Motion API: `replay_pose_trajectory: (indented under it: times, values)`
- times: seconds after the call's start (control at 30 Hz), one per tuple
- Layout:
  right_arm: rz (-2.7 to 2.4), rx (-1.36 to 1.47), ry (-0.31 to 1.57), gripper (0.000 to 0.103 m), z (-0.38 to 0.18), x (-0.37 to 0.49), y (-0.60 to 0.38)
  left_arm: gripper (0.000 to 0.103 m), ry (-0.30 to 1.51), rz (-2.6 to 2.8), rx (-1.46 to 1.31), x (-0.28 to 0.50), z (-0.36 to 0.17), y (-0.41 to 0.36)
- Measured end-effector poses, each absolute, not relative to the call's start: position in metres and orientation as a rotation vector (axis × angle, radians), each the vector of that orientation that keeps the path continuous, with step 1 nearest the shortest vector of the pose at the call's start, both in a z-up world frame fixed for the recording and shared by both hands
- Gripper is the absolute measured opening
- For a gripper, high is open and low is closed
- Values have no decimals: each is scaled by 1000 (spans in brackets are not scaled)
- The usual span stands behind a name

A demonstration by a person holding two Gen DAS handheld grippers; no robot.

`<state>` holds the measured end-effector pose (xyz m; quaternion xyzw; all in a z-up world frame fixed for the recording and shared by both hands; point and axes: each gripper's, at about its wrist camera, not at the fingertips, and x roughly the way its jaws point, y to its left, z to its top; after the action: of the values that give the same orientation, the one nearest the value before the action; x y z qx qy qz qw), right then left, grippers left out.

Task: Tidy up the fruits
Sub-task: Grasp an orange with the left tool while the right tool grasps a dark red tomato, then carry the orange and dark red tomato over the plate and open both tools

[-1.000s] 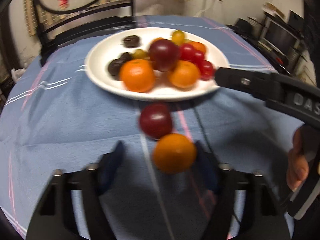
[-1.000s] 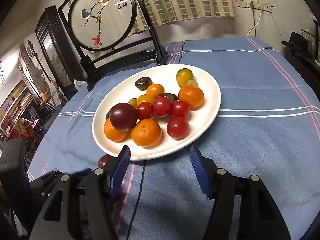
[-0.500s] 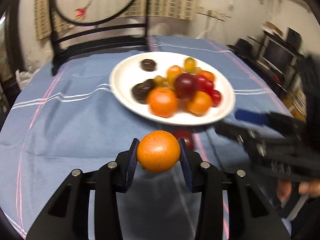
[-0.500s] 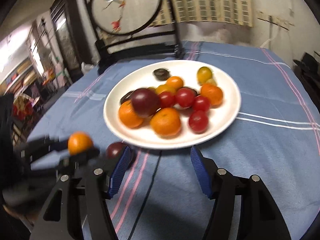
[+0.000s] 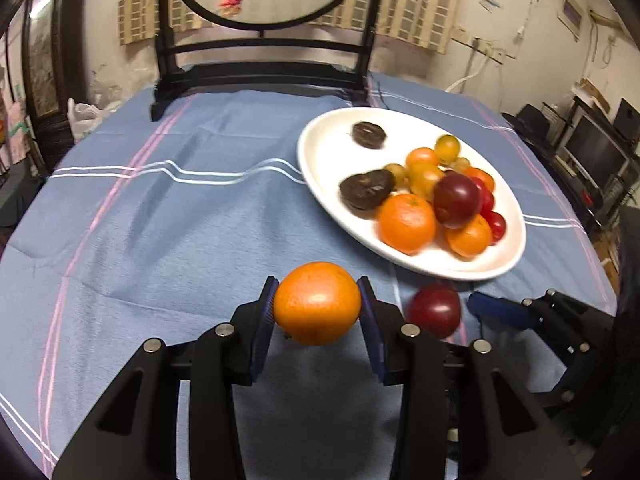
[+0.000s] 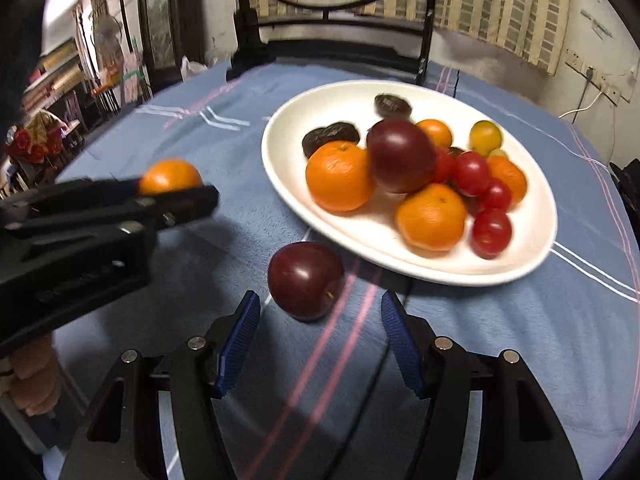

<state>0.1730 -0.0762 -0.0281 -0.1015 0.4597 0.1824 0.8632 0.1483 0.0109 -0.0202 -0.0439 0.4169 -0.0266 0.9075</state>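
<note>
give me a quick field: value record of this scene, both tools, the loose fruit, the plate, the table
left tool: shut on a round orange mandarin, held clear of the cloth
right tool: open, empty, blue pads either side of the loose plum
loose fruit: one dark red round plum on the cloth, just outside the plate rim
plate: white oval ceramic plate holding mandarins, a dark red plum, red and yellow cherry tomatoes, dark wrinkled fruits
table cover: blue cloth with pink and white stripes
behind table: black wooden chair
</note>
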Motion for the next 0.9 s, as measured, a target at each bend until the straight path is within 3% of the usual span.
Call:
replay_pose_trajectory:
  times: [0.1, 0.17, 0.23, 0.7, 0.9]
  values:
    - [354, -225, 961, 63, -34, 180, -66, 39, 848, -51, -98, 149, -18, 15]
    - [335, -204, 957, 56, -35, 185, -64, 39, 852, -47, -100, 151, -19, 17]
    - [336, -168, 961, 39, -33, 187, -66, 39, 864, -44, -105, 153, -22, 18]
    - [242, 42, 883, 39, 13, 155, -169, 39, 846, -87, -28, 147, -22, -2]
    - [222, 51, 832, 39, 31, 171, -188, 39, 869, -148, -71, 166, 9, -3]
